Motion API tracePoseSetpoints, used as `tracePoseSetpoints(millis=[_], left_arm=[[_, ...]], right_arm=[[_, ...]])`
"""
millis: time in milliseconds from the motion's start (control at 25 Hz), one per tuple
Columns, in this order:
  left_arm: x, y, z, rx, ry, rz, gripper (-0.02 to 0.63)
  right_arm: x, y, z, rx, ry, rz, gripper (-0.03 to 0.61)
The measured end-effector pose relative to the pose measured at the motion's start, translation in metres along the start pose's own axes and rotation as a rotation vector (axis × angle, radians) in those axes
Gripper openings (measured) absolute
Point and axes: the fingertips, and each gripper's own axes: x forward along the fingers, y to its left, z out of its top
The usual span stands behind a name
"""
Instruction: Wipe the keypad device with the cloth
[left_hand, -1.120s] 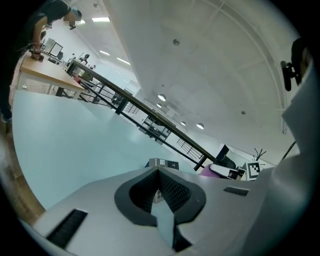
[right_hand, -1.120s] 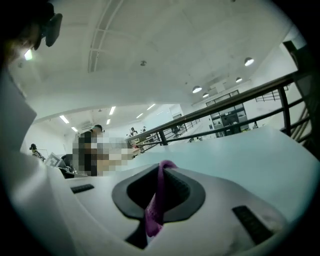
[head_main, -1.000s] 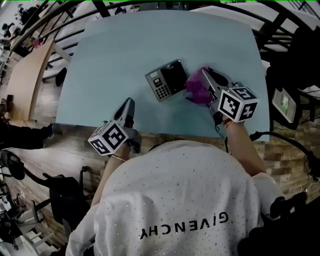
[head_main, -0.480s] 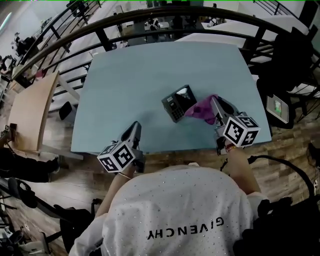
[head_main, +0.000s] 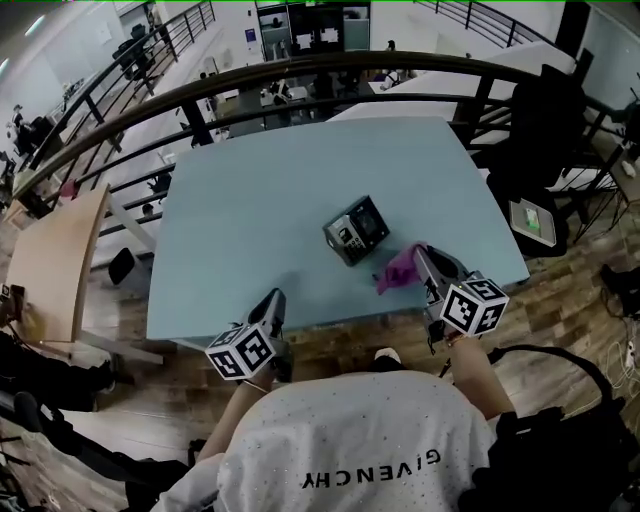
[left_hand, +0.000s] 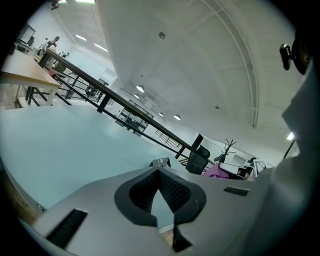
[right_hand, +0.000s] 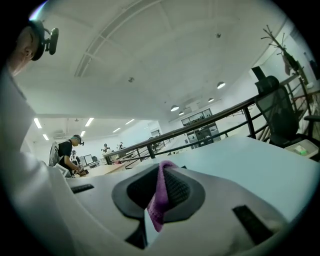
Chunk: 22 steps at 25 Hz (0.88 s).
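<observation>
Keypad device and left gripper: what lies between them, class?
Nothing but bare table between the keypad device and the left gripper, as the head view shows.

White speckled shirt (head_main: 360, 450), dark lettering — grey left gripper (head_main: 275, 296), grey right gripper (head_main: 421, 252), 2 black-white marker cubes (head_main: 243, 352) (head_main: 473, 305).

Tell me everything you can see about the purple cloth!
The cloth is pinkish purple, soft and crumpled, like thin fabric. It is pinched between the fingers of the right gripper, a folded edge poking out. The rest hangs bunched over the front right of the blue table, beside the keypad device, not on it. Whether it touches the table can't be told.
</observation>
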Motion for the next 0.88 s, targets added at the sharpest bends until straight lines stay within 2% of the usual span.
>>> tracePoseSetpoints(millis=[200, 440, 880], left_arm=[[-0.006, -0.004, -0.013, -0.013, 0.017, -0.018, -0.005], [-0.016, -0.007, -0.028, -0.040, 0.030, -0.030, -0.005], [-0.017, -0.013, -0.026, -0.047, 0.012, -0.040, -0.005]], right_arm=[[-0.018, -0.001, -0.022, 0.000, 0.056, -0.073, 0.018], [-0.034, 0.002, -0.038, 0.055, 0.070, -0.070, 0.018], [-0.043, 0.008, -0.048, -0.036, 0.123, -0.054, 0.017]])
